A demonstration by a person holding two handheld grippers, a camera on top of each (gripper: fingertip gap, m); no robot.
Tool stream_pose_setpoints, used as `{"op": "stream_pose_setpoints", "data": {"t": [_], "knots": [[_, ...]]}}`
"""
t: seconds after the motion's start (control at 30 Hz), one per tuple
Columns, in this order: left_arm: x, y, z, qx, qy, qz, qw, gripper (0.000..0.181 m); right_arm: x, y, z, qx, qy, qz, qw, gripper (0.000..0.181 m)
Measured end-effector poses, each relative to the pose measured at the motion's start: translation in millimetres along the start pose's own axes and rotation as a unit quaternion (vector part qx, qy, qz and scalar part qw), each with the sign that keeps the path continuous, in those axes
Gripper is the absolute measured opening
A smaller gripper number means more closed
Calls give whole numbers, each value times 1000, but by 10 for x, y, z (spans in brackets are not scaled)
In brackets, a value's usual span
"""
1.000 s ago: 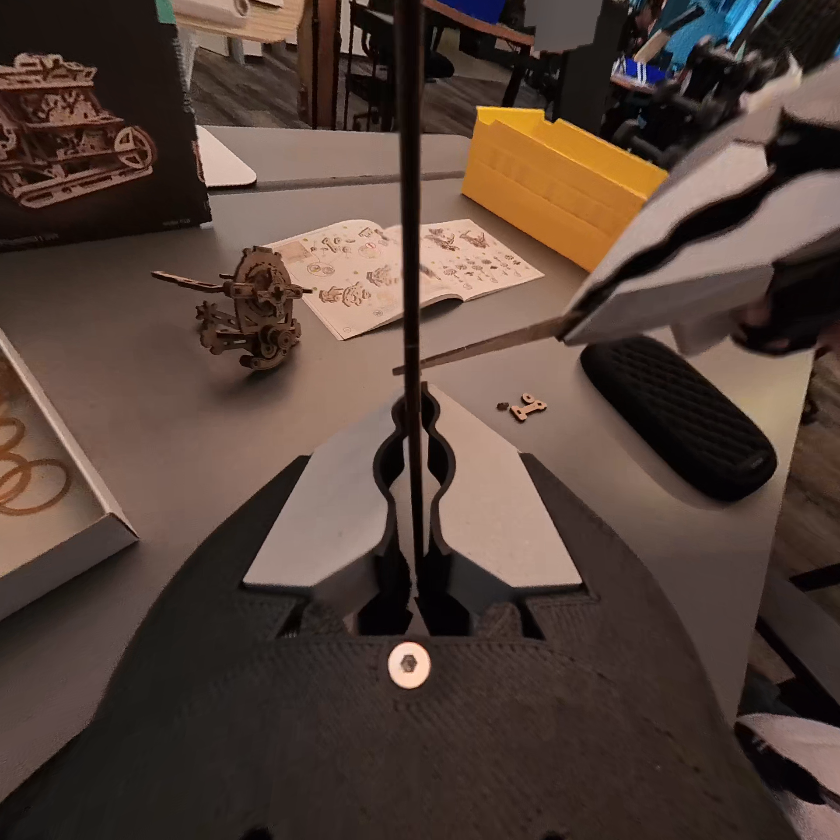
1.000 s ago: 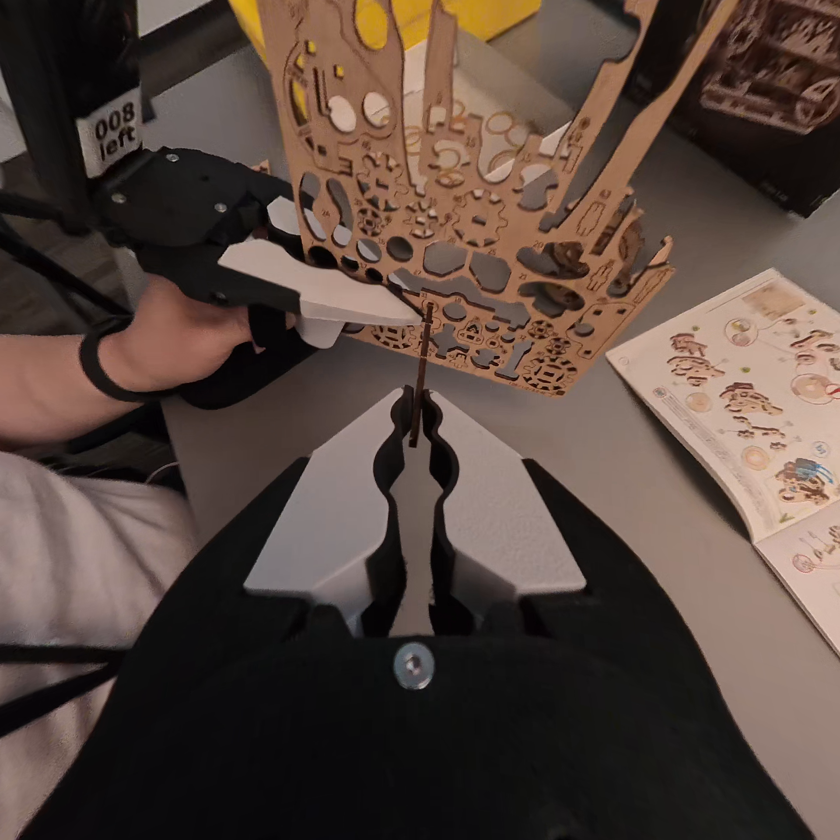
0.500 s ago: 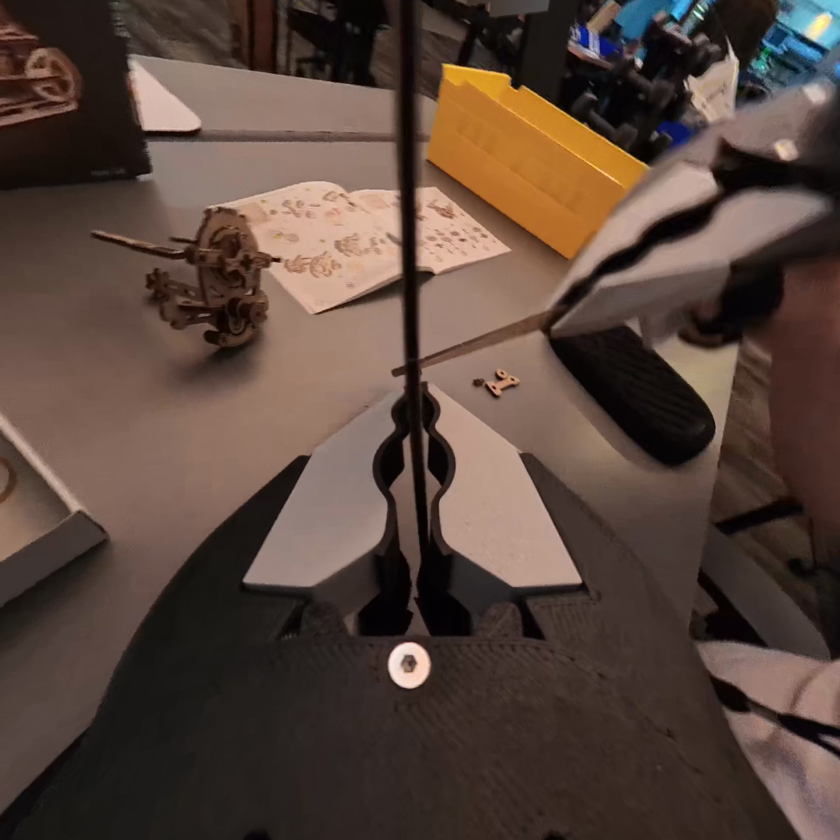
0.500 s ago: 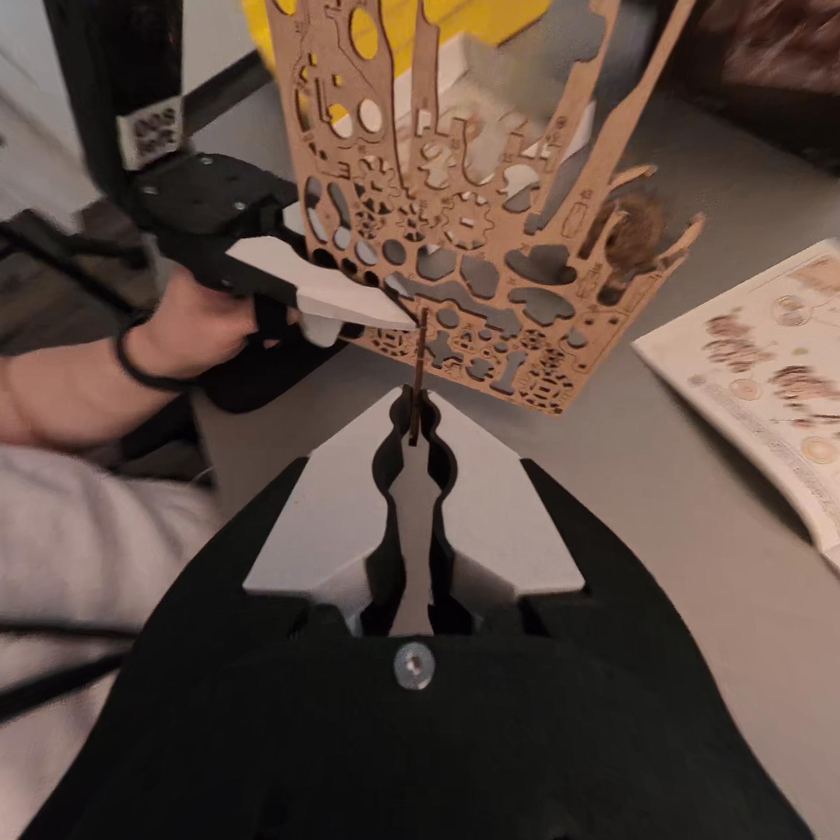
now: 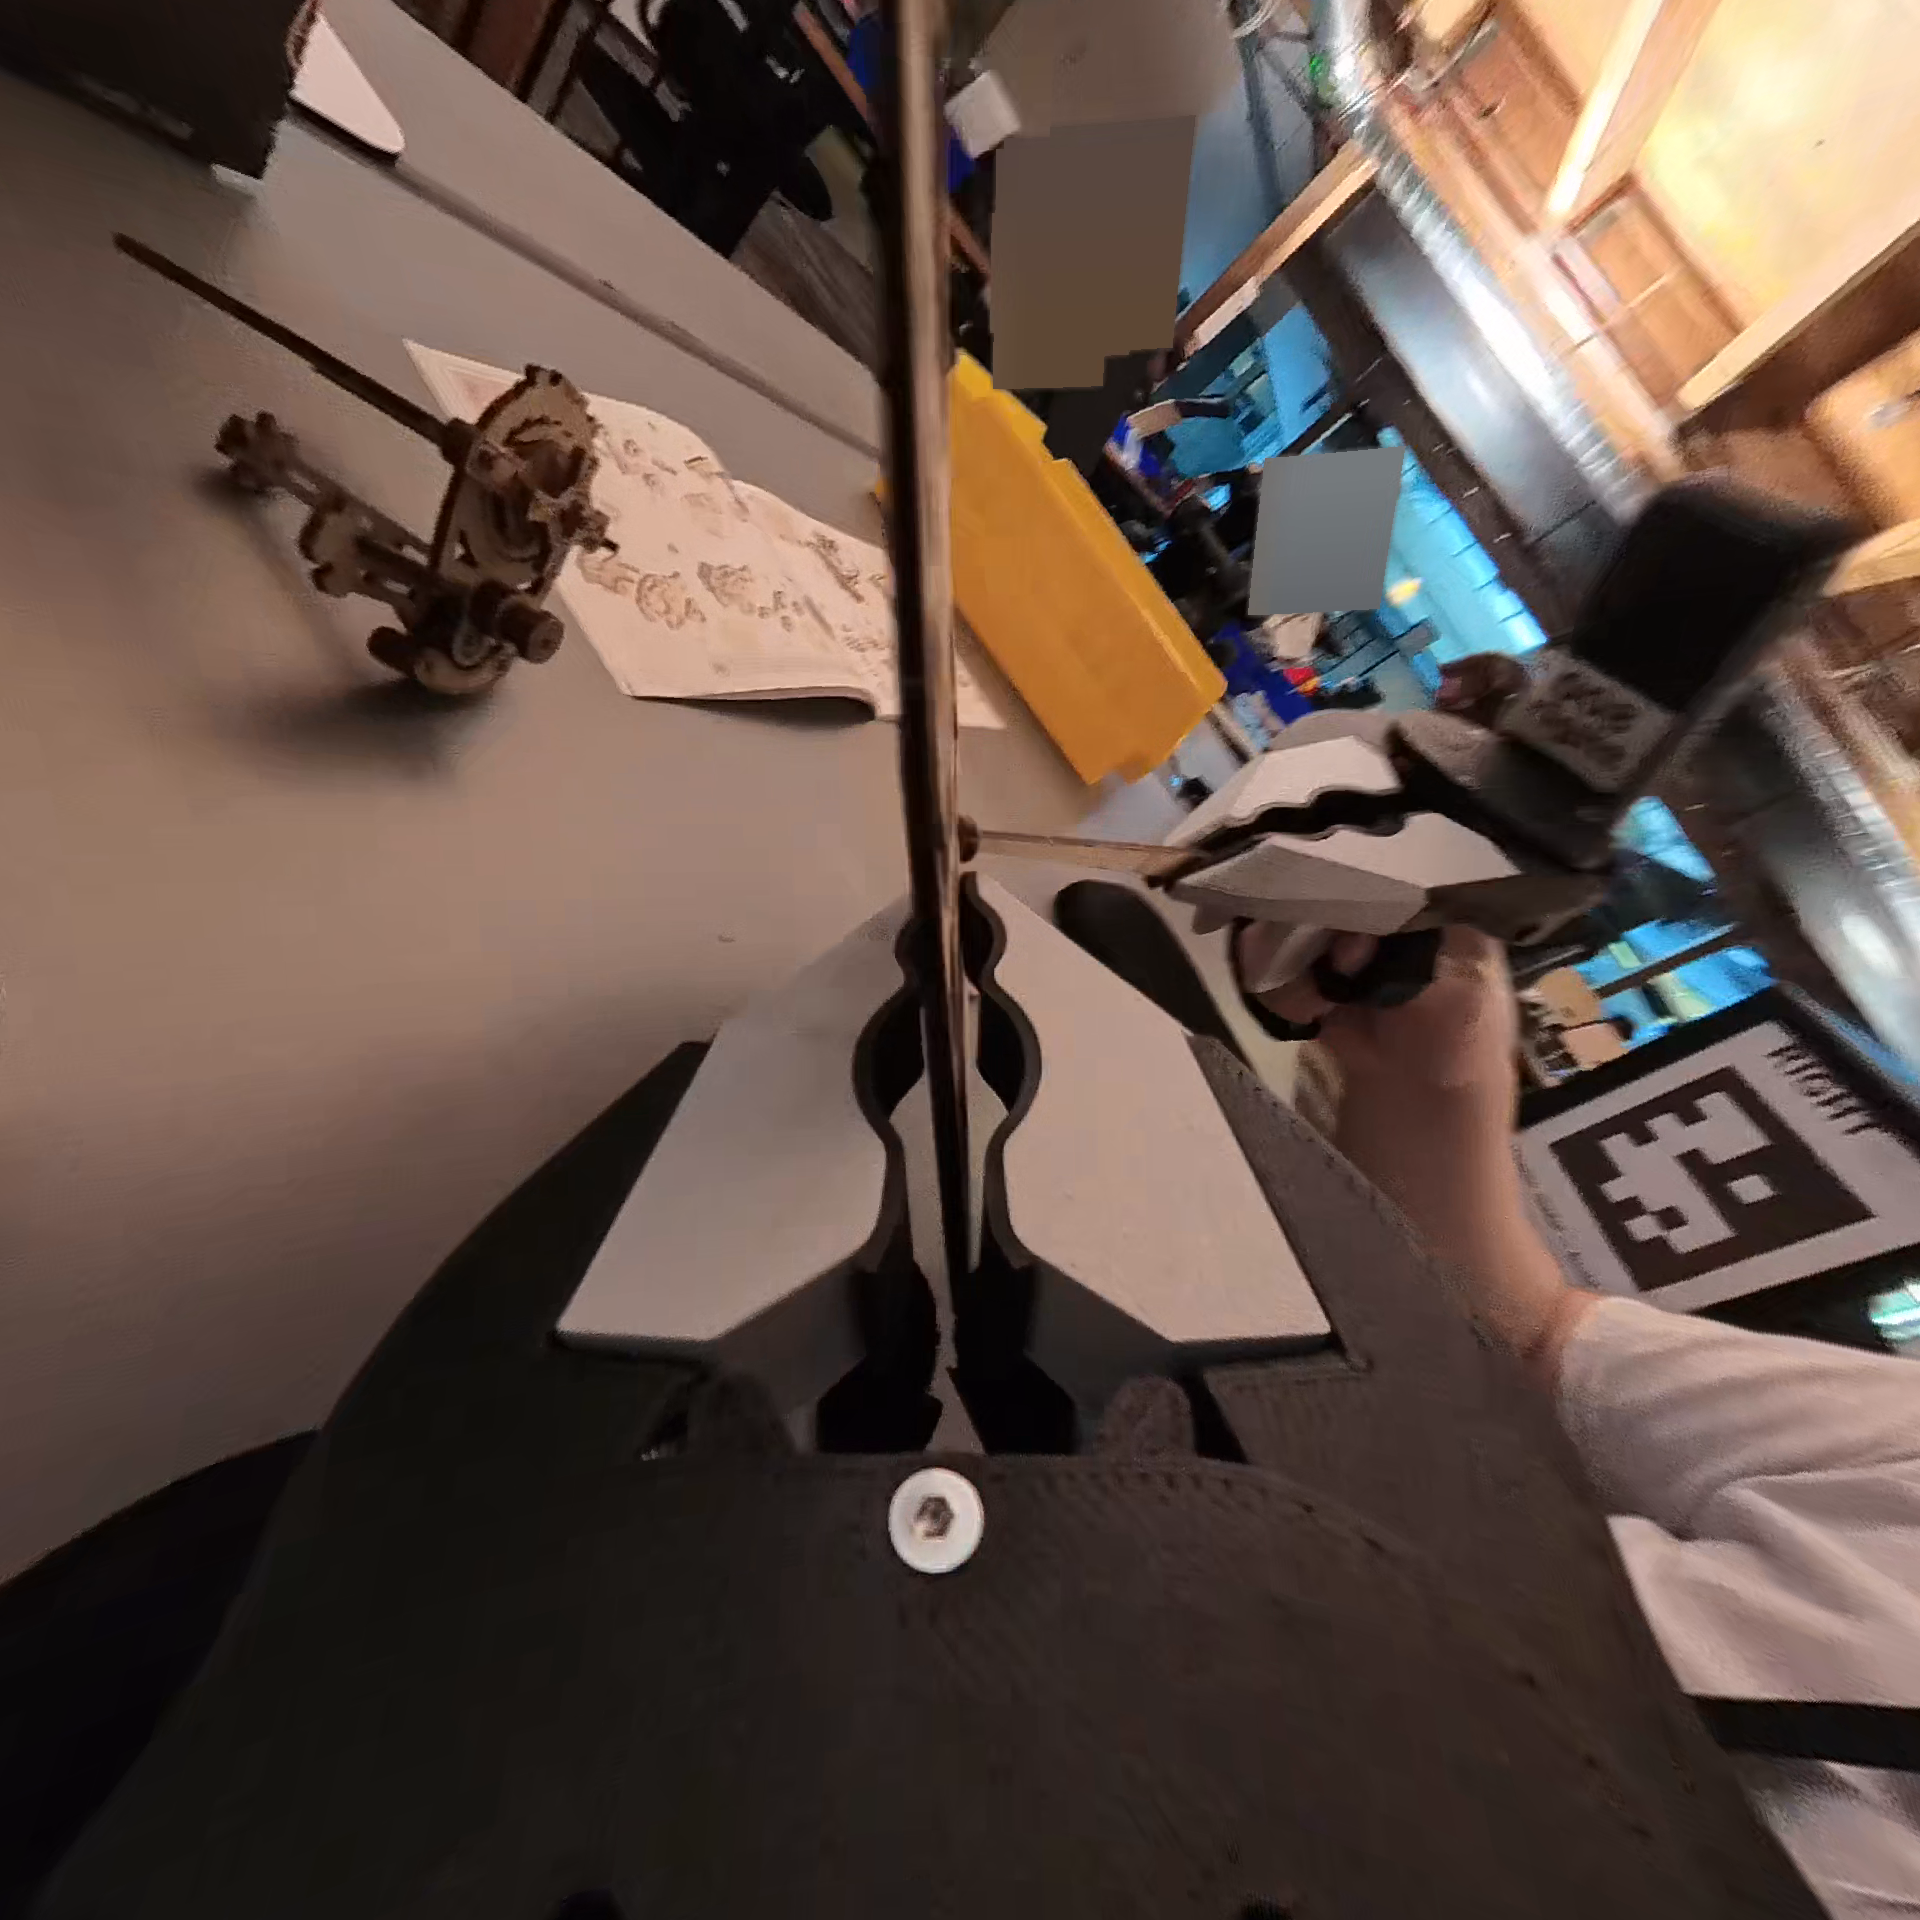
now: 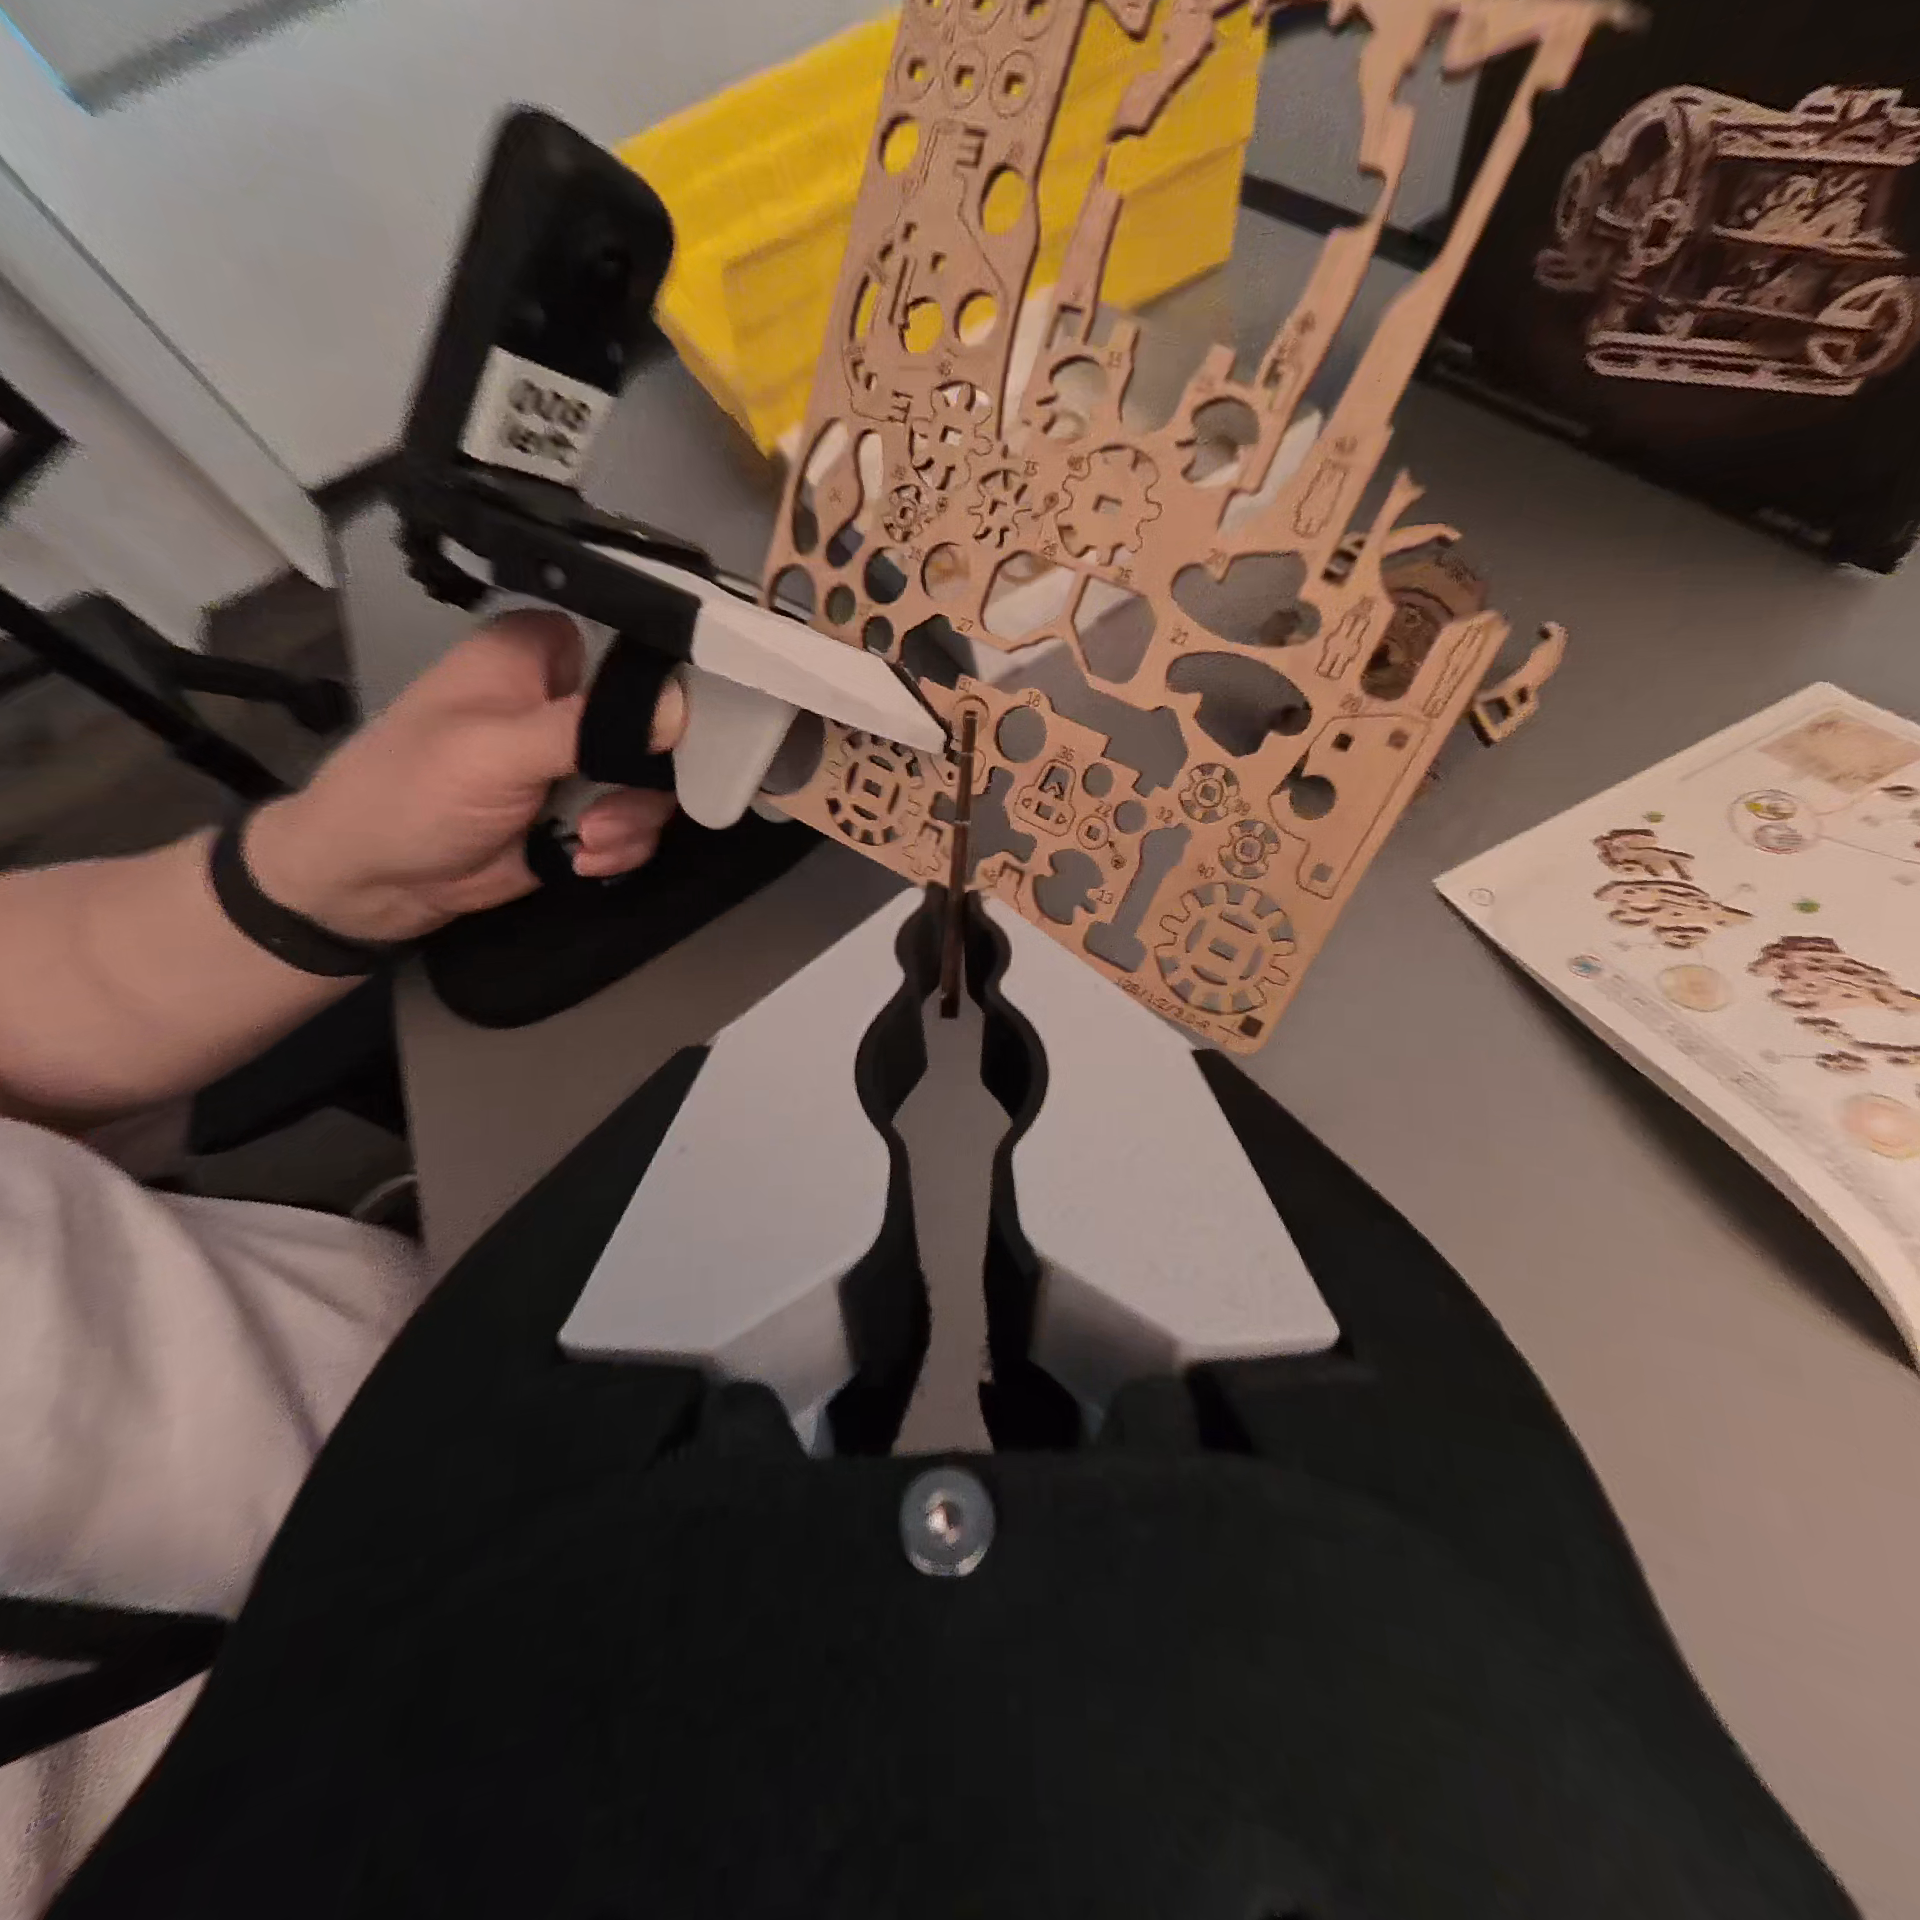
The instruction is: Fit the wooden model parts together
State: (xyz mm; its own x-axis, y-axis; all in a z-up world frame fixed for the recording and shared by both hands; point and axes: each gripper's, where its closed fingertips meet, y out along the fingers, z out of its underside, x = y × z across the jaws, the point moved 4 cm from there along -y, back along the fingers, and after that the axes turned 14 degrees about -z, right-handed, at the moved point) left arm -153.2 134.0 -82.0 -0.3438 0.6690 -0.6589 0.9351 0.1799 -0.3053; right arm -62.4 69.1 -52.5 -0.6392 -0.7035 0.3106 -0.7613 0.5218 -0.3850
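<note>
Left wrist view: left gripper point(image 5: 940, 914) clamped on thin laser-cut plywood parts sheet point(image 5: 920, 416), edge-on, splitting the frame centre. Half-built wooden gear model point(image 5: 468, 551) upper left on grey table point(image 5: 312, 935); open instruction booklet point(image 5: 727, 582) and yellow plastic bin point(image 5: 1060, 592) behind.

Right wrist view: right gripper point(image 6: 951, 925) pinches slim wooden strip point(image 6: 961, 831), touching the sheet's point(image 6: 1143, 520) face. Left gripper point(image 6: 914, 717) holds the sheet's left edge. Black kit box point(image 6: 1714, 260) upper right.

Right wrist view: laser-cut parts sheet point(image 6: 1122, 436) held upright above table point(image 6: 1455, 1195), its lower left edge in left gripper point(image 6: 940, 740). Thin wooden strip point(image 6: 958, 862) in right gripper point(image 6: 951, 961), tip touching sheet. Instruction booklet point(image 6: 1704, 935) flat on table, right of sheet; bin point(image 6: 769, 260) behind sheet; kit box point(image 6: 1714, 260) far right. Half-built wooden model point(image 5: 457, 551) on table left of booklet in left wrist view.
</note>
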Motion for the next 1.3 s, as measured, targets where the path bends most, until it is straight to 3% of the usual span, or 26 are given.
{"op": "stream_pose_setpoints", "data": {"t": [0.1,0.23,0.33,0.4,0.5,0.63,0.73,0.8,0.9,1.03,1.1,1.17,1.3], "knots": [[51,16,27,-1,42,-54,998,1,43,78,-40,81,-17,54,995,0],[75,71,51,11,80,-97,992,1,80,144,-243,215,-55,117,968,0],[80,132,99,28,108,-123,986,1,85,194,-330,309,-53,127,941,0],[69,151,111,30,124,-133,983,1,48,205,-385,335,-57,112,934,0],[43,121,91,23,94,-104,990,1,-10,117,-416,290,-25,54,955,0],[96,38,35,17,67,-94,993,1,1,-118,-353,117,4,-50,992,0],[110,39,109,77,67,-85,991,1,-49,-430,-277,-17,25,-75,997,0],[100,48,173,131,51,-68,988,1,-149,-586,-166,-67,32,-74,994,0],[128,19,162,191,-2,-45,981,1,-356,-628,120,-59,77,-71,993,0],[272,-37,112,250,-76,-37,965,5,-438,-460,339,-26,113,-104,988,0],[369,-69,99,263,-83,-68,959,26,-479,-325,445,13,117,-101,988,0],[415,-95,127,286,-71,-107,950,58,-490,-208,531,50,117,-104,986,0],[464,-138,100,283,-23,-180,942,66,-517,-87,632,93,115,-105,983,0]]}}
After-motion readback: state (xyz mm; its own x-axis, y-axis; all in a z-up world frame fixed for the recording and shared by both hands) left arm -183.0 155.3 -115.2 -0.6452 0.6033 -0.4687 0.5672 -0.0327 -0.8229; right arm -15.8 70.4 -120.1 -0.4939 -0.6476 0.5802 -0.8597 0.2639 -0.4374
